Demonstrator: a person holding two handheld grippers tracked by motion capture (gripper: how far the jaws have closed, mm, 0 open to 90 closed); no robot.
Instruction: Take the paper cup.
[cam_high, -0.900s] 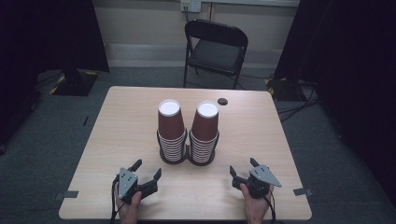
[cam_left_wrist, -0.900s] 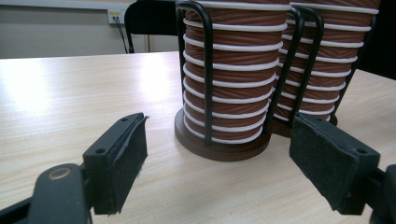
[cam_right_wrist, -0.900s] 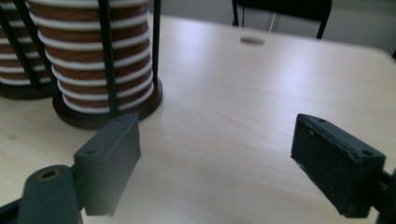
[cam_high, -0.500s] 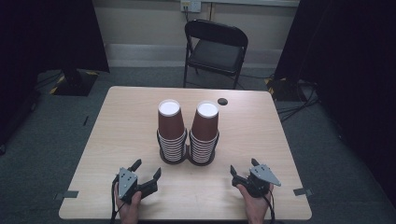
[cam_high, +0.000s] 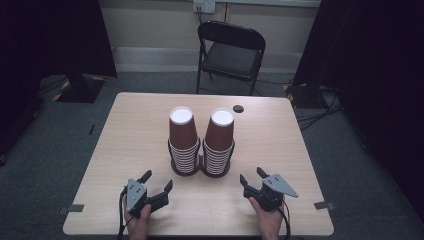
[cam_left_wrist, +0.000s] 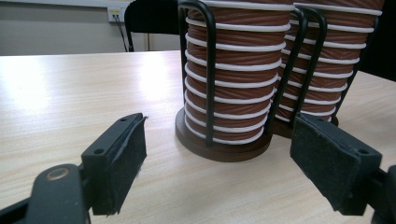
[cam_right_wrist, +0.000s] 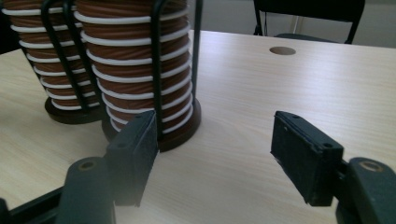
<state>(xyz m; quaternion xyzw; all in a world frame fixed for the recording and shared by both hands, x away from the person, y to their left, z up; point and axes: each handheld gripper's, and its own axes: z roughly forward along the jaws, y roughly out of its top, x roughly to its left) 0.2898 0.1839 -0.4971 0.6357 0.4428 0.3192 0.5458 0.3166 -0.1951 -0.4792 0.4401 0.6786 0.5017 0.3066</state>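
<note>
2 cup stacks (cam_high: 202, 140) between and beyond left tongs (cam_high: 157, 181), right tongs (cam_high: 251, 176)

This looks like a lab or recording room set up for tests: a bare wooden table (cam_high: 125, 145) stands on grey carpet (cam_high: 45, 150), black curtains (cam_high: 50, 35) hang at both sides, and beyond the table a folding chair (cam_high: 231, 50) faces a plain wall with a socket (cam_high: 204, 5).

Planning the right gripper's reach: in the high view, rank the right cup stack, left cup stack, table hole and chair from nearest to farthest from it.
From the right gripper:
1. Right cup stack, just ahead, left.
2. Left cup stack, beside it, further left.
3. Table hole, near the far edge.
4. Chair, beyond the table.
</note>
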